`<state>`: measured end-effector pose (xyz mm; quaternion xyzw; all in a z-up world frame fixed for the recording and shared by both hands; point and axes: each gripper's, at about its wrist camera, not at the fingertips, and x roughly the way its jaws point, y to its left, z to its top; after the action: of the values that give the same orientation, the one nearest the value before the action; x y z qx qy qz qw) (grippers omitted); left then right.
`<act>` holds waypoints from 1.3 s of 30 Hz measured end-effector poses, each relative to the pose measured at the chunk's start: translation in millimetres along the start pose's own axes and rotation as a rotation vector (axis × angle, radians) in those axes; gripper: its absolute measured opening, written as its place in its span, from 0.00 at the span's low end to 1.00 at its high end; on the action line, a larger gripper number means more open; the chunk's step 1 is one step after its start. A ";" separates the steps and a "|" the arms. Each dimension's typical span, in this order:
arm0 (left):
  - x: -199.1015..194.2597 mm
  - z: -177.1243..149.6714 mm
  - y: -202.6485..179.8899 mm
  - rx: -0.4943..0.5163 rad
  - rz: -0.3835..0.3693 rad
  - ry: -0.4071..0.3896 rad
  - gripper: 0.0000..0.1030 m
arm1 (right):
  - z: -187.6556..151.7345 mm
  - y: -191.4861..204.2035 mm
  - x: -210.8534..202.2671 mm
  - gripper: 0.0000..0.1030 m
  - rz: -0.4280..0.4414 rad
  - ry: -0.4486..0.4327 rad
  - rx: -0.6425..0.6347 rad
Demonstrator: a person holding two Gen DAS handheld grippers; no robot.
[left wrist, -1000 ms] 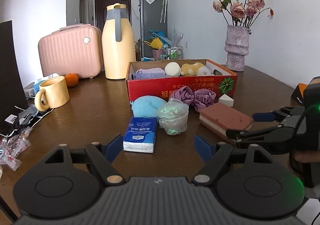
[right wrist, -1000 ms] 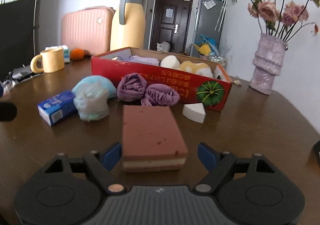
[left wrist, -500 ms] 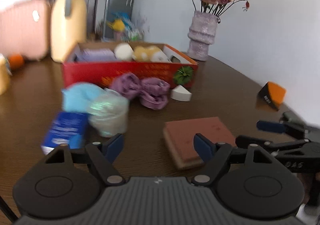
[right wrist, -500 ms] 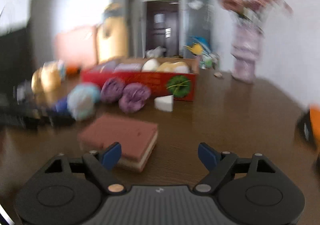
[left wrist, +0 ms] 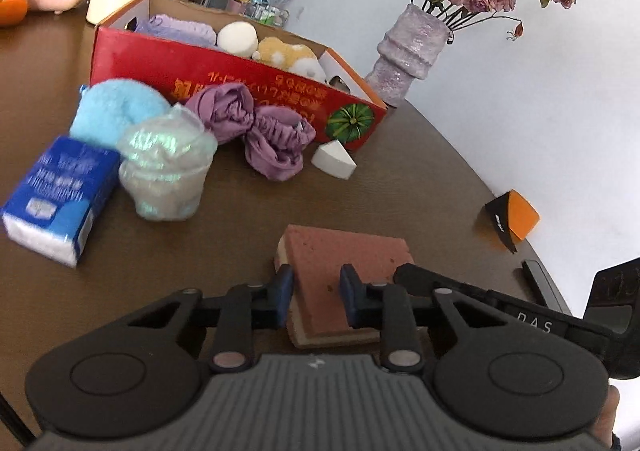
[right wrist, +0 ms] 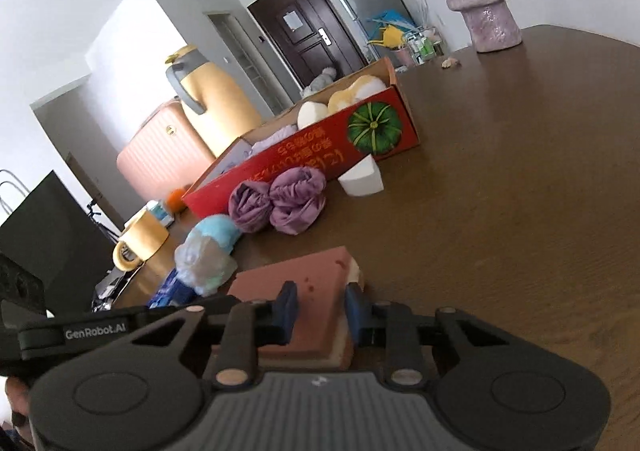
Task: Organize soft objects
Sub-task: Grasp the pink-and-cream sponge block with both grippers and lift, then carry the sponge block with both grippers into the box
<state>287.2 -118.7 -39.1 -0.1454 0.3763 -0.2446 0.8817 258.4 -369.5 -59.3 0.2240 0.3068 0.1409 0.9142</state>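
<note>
A brown-topped sponge [left wrist: 344, 263] with a cream underside lies on the dark wooden table [left wrist: 400, 187]. My left gripper [left wrist: 316, 293] is shut on its near corner. My right gripper [right wrist: 321, 309] is shut on the same sponge [right wrist: 304, 271] from the other side. A red cardboard box [left wrist: 224, 79] behind holds a purple cloth, a white ball and a yellow plush. In front of the box lie two purple scrunchies [left wrist: 256, 127], a white wedge sponge [left wrist: 334, 161], a blue fluffy ball [left wrist: 116, 111], an iridescent bag [left wrist: 166, 167] and a blue tissue pack [left wrist: 60, 191].
A purple vase [left wrist: 408, 51] with dried roses stands at the back right. An orange-and-black object [left wrist: 512, 219] lies near the right table edge. A yellow thermos [right wrist: 212, 115], pink suitcase [right wrist: 160, 155] and yellow mug [right wrist: 140, 243] stand at the far left.
Both grippers have swung in toward the brown sponge and shut on it, one from each side. They were open and apart before.
</note>
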 end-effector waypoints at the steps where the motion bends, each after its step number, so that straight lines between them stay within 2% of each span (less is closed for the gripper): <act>1: -3.8 -3.0 -1.0 -0.003 -0.004 0.007 0.24 | -2.9 1.7 -5.4 0.24 0.000 0.006 0.005; 6: -30.7 -26.6 -11.5 0.011 -0.018 0.029 0.24 | -24.3 16.1 -37.2 0.24 -0.004 0.012 -0.013; 10: -46.9 -44.0 -14.4 0.014 -0.027 0.039 0.23 | -41.6 17.0 -53.0 0.24 0.002 0.025 0.025; 16: -54.5 -49.2 -15.5 0.015 -0.032 0.026 0.23 | -42.9 17.4 -54.0 0.24 -0.002 0.029 0.048; 19: -57.3 -42.4 -18.0 0.027 -0.037 -0.007 0.22 | -36.0 19.2 -53.5 0.23 0.003 0.009 0.045; 22: -58.9 -13.5 -28.6 0.069 -0.044 -0.084 0.22 | -3.9 32.1 -53.3 0.23 0.010 -0.053 -0.014; 26: -44.3 62.1 -42.0 0.133 -0.065 -0.209 0.22 | 74.6 42.9 -36.0 0.23 0.021 -0.145 -0.113; 29: -11.9 122.4 -36.2 0.073 -0.079 -0.199 0.22 | 136.9 37.9 0.1 0.23 0.008 -0.143 -0.110; 33: 54.0 191.7 -8.0 -0.032 -0.091 -0.107 0.22 | 200.5 26.1 65.6 0.23 -0.048 -0.090 -0.103; 36: 96.2 210.5 11.5 -0.062 -0.056 -0.065 0.22 | 225.2 13.3 113.0 0.23 -0.087 -0.023 -0.098; 39: 124.3 211.7 23.2 -0.070 -0.025 -0.032 0.22 | 231.5 6.7 145.0 0.23 -0.132 0.010 -0.123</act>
<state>524.5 -151.1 19.9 -0.1849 0.3686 -0.2399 0.8789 514.0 -381.2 36.6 0.1462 0.3164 0.0999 0.9320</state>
